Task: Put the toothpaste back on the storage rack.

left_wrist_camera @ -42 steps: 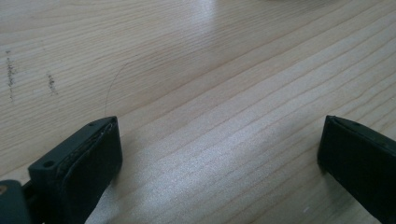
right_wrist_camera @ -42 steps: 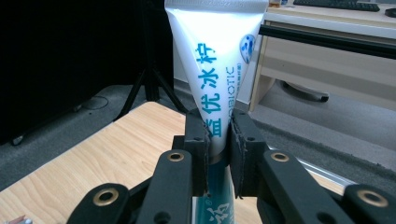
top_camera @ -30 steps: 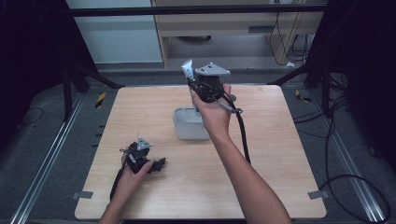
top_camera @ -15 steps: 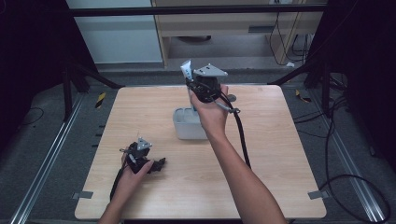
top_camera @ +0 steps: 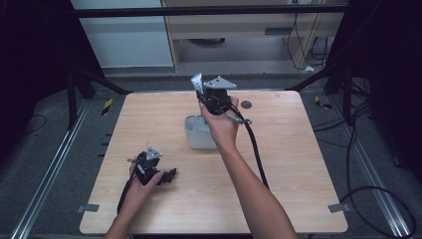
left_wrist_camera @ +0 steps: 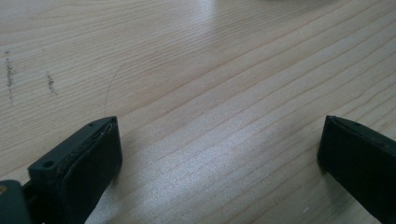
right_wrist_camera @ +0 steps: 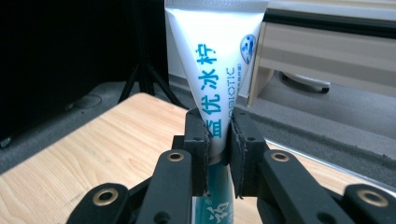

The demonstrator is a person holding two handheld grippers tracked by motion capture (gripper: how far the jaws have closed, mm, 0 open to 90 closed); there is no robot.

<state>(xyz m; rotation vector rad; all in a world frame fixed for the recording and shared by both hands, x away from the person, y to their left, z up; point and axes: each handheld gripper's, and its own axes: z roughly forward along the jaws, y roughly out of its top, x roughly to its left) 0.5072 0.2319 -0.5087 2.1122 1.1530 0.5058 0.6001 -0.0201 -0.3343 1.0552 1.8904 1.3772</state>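
Nothing has moved. The right hand-held gripper (top_camera: 199,87) squeezes a white tube (right_wrist_camera: 215,60) at 12 o'clock above the grey box (top_camera: 198,133). The left hand-held gripper (left_wrist_camera: 219,163), at 7 o'clock, gapes wide on the worktop (top_camera: 298,149).

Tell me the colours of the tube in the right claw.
The tube is white with blue lettering, teal near its lower end; clearest in the right gripper view.

high view: dim, dark surrounds, soft focus | light wooden table (top_camera: 298,164) – brightest area, faint shadows | left gripper view: pale sheen on wood grain, far edge blurred | right gripper view: white toothpaste tube w/ blue print (right_wrist_camera: 215,60) sharp – bkgd soft
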